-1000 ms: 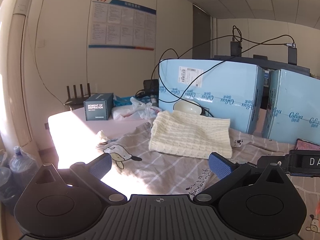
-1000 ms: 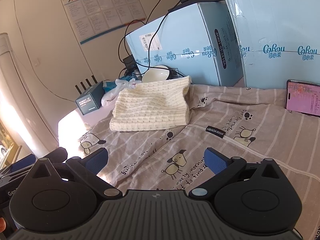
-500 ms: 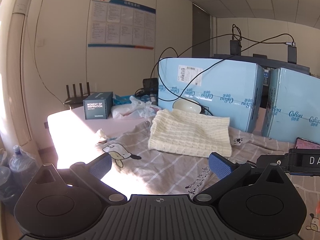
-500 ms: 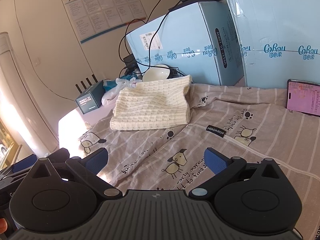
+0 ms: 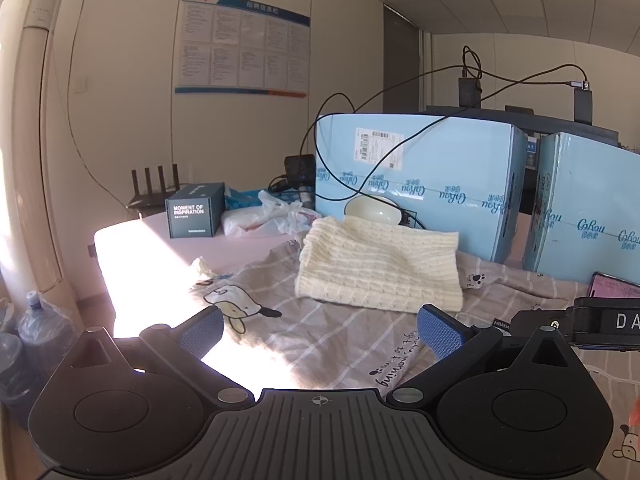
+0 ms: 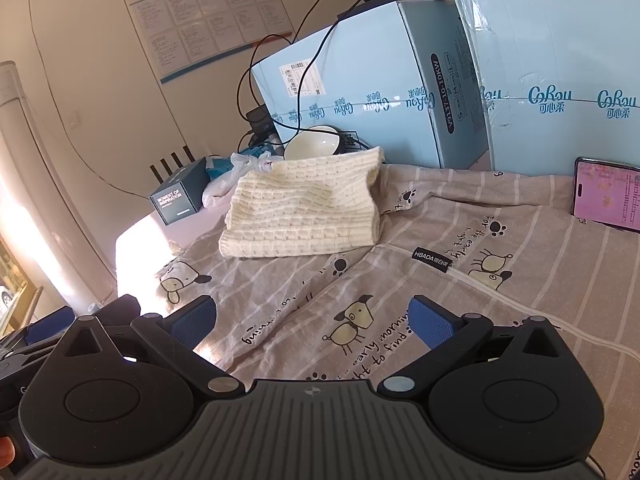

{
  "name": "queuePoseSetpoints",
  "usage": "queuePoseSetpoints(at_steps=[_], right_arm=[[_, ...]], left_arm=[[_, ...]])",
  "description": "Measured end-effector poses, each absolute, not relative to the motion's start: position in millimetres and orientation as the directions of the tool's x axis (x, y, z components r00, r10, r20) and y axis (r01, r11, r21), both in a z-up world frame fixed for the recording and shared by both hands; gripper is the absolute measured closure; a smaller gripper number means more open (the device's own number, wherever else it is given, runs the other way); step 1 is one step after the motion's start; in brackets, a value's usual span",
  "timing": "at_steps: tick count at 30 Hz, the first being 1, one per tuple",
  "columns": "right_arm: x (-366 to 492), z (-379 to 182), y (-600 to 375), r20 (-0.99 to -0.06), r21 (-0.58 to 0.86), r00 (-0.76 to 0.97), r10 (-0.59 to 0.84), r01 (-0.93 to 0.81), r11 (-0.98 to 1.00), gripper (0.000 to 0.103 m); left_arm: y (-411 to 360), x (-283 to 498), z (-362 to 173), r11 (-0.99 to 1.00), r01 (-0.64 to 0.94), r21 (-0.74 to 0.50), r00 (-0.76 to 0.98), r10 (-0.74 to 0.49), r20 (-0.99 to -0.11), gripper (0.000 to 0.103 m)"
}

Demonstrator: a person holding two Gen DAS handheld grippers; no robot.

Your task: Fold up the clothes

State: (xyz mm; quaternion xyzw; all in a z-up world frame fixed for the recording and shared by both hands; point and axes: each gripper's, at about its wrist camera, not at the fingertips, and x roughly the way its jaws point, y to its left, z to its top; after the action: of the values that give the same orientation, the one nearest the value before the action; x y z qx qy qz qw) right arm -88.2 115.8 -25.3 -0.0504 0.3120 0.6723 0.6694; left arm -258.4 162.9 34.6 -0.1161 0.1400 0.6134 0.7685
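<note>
We hold both tongs low over the desk, each spread wide with nothing between its blue pads. The left tongs (image 5: 320,330) hang above the grey printed sheet (image 5: 332,336) where a patch of sunlight falls on it. The right tongs (image 6: 314,322) hang above the same sheet (image 6: 520,248), over its cartoon dog print, and their body shows at the right edge of the left view.

The cream knit (image 5: 380,268), already folded into a flat rectangle, lies on the far part of the sheet, well apart from both tongs. In the right view the knit (image 6: 304,212) sits left of centre, its far edge raised against a white bowl (image 6: 312,146) that stands tilted just behind it.

Behind the knit we see 2 pale blue boxes side by side: box 1 (image 5: 432,176) close behind the bowl, box 2 (image 5: 592,208) to its right. A phone (image 6: 606,198) with a lit pink screen leans in front of box 2. Left of the knit lie a white bag (image 5: 264,220) and a dark carton (image 5: 194,210) on the bare pink part of the desk (image 5: 152,248). Black cables (image 5: 360,152) hang over box 1.
</note>
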Motion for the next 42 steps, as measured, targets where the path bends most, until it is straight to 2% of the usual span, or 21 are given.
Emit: queuePoseSetpoints(at_steps=[42], right_arm=[[-89.7,-28.1,119.0,-0.505,0.335,-0.107,0.857,-0.939,0.080,0.000]], left_arm=[[162.8,-257.3,34.6,0.215,-0.977,-0.009,0.204,0.910,-0.361,0.000]])
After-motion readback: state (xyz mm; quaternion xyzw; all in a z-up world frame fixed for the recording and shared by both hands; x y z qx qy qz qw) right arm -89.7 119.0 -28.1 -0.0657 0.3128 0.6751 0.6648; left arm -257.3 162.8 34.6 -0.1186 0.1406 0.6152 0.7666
